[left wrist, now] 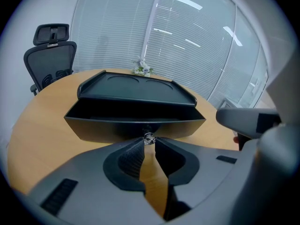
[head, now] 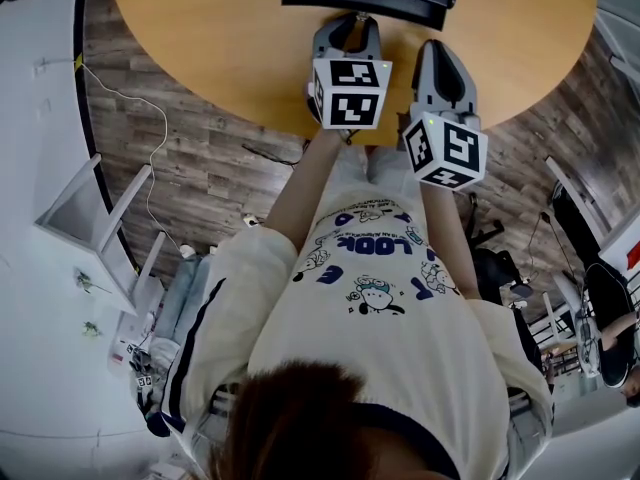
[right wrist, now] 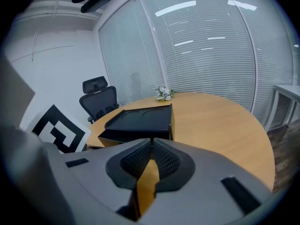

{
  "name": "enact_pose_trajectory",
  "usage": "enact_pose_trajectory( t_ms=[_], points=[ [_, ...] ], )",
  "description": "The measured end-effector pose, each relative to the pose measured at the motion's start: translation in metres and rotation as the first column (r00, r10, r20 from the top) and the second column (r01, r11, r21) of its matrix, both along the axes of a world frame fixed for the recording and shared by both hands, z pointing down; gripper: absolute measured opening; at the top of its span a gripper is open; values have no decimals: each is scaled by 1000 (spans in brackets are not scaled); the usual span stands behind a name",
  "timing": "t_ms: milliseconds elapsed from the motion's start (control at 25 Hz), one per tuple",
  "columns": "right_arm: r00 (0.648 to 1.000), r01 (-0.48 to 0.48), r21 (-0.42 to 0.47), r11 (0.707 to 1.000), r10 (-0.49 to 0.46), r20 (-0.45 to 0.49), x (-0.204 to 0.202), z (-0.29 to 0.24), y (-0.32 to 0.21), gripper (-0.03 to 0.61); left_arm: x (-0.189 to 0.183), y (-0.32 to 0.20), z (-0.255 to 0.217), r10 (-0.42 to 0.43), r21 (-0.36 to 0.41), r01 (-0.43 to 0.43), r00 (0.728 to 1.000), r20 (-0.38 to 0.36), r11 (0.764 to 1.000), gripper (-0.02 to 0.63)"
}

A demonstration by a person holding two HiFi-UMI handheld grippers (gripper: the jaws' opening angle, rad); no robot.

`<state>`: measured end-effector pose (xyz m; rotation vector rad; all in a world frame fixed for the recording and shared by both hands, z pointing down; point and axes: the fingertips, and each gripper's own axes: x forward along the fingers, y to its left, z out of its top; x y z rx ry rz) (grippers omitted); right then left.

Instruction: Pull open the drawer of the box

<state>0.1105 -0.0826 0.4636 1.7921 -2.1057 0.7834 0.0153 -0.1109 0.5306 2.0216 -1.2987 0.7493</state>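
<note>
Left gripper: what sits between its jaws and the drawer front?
Only the drawer's small shiny knob, pinched at the left gripper's tips; the left gripper view shows it.

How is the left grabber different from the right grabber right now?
The left gripper pinches the small shiny knob of the drawer; the right gripper holds nothing, its jaws nearly together. The left gripper faces that partly open drawer front-on; the right gripper looks at the box from a corner. Both are grey and point at the box.
</note>
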Motion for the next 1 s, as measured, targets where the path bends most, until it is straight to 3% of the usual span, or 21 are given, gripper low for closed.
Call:
enact_pose_trajectory(
  t_ms=[1000],
  points=[
    [1000,0,6,1000,0,-2,-6,-3,24,35,-11,47,5,-3,-34,3,1000,2,999,77]
  ],
)
